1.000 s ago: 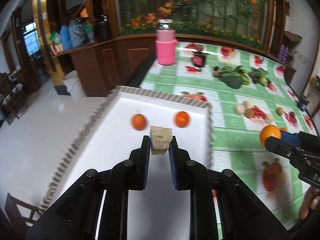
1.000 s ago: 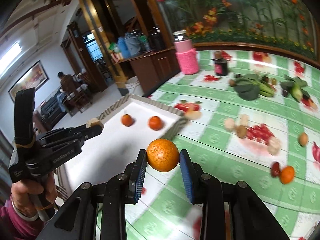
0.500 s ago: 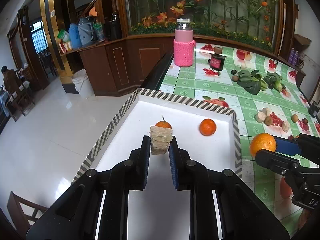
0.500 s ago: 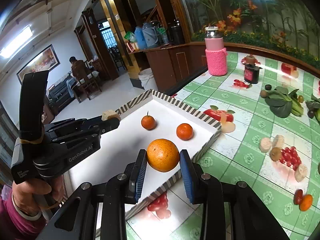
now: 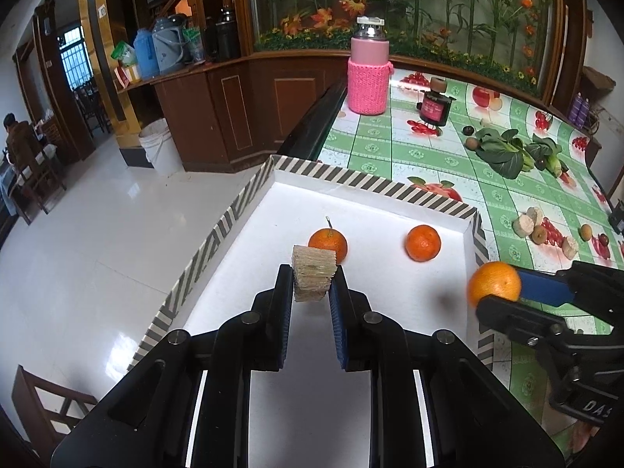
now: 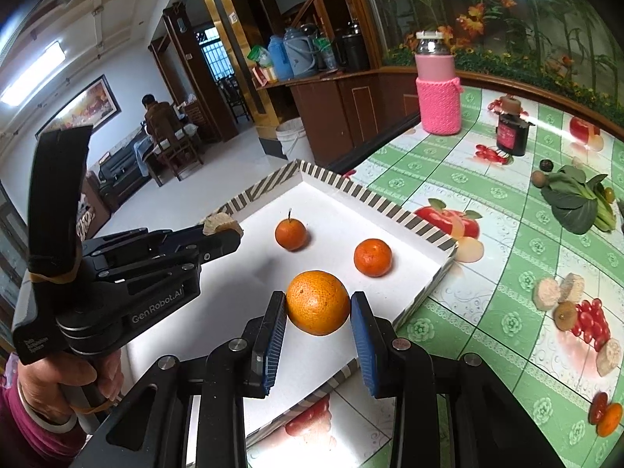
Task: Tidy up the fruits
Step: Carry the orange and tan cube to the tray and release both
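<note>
While your left gripper (image 5: 312,284) hangs above the white striped-rim tray (image 5: 374,185), its jaws stand nearly shut on a pale fibrous chunk, possibly a cut piece of sugarcane (image 5: 314,277), which is clamped at the very tips and clear of the tray floor. In this left wrist view two small tangerines lie in the tray beyond it: the stemmed tangerine (image 5: 328,244) just behind the chunk, the second tangerine (image 5: 423,242) off to the right, well apart from it. At the right edge your right gripper (image 5: 503,292) carries a large orange (image 5: 494,284) over the tray's near right corner. Judged from this, lower the chunk onto bare floor short of the stemmed tangerine before you let go, so nothing rolls. In the right wrist view the right gripper (image 6: 319,314) is closed partway on the orange (image 6: 318,302), both blue pads pressed to its sides, with the fruit held above the tray (image 6: 394,206) near its front rim. The stemmed tangerine (image 6: 290,234) and second tangerine (image 6: 372,257) sit further in, apart from the orange; the left gripper (image 6: 224,230) holds its chunk (image 6: 219,222) to the left. Set the orange down gently in the open space nearer you, and release only once it rests. Other fruits remain on the green tablecloth (image 6: 503,241).
</note>
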`<act>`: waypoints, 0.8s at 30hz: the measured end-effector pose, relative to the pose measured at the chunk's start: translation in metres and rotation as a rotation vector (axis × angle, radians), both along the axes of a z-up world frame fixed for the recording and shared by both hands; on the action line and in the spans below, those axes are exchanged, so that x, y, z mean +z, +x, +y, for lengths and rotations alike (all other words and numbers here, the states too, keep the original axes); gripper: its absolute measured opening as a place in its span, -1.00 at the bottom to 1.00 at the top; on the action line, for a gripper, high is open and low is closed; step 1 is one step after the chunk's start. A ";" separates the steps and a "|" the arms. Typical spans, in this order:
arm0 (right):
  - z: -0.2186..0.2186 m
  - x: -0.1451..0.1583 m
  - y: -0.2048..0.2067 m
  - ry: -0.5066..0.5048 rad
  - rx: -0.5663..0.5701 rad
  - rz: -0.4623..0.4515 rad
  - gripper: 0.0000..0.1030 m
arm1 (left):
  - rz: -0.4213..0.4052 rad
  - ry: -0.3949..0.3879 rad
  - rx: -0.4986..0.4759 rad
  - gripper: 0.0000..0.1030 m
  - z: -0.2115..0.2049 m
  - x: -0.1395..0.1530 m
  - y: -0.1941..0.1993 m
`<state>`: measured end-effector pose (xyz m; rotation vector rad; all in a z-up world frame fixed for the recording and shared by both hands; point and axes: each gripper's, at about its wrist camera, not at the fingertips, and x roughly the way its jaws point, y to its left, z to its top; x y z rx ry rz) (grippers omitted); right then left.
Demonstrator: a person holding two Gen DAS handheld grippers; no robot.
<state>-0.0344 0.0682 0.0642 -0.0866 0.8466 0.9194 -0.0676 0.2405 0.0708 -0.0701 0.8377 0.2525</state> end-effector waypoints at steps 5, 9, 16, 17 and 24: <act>0.014 -0.012 0.009 -0.049 0.032 0.019 -0.37 | 0.052 -0.037 -0.010 -0.66 0.004 -0.010 0.009; 0.027 -0.021 0.017 -0.091 0.049 0.025 -0.37 | 0.087 -0.061 -0.008 -0.66 0.006 -0.019 0.016; 0.047 -0.032 0.025 -0.160 0.076 0.017 -0.37 | 0.127 -0.069 0.014 -0.66 0.014 -0.030 0.023; 0.049 -0.034 0.025 -0.170 0.073 0.014 -0.36 | 0.134 -0.068 0.016 -0.66 0.016 -0.032 0.024; 0.053 -0.039 0.022 -0.216 0.076 -0.007 -0.36 | 0.149 -0.073 0.047 -0.46 0.024 -0.035 0.024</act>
